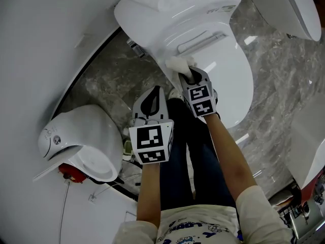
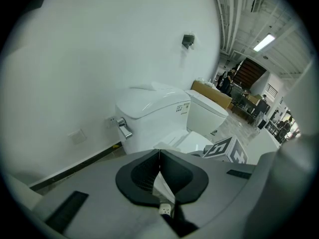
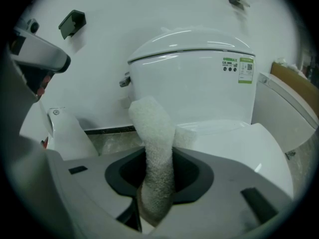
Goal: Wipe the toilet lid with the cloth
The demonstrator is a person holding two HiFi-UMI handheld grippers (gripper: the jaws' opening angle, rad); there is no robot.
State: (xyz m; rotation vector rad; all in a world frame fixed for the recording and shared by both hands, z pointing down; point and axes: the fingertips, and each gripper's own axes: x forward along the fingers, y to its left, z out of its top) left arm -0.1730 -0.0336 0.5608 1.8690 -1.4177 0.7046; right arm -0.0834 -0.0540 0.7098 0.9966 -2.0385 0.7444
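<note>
White terry cloth (image 3: pixel 153 148), nubbly and bunched into a thick rope, is pinched between the dark jaws of your right gripper (image 1: pixel 189 76). Its free end sits at the rear edge of the glossy, oval toilet lid (image 1: pixel 231 75), just in front of the smooth, rounded tank (image 1: pixel 172 9). Your left gripper (image 1: pixel 153 96) hangs beside the toilet over the veined grey stone floor (image 1: pixel 101 80), its jaws pressed together at the tips with nothing between them
</note>
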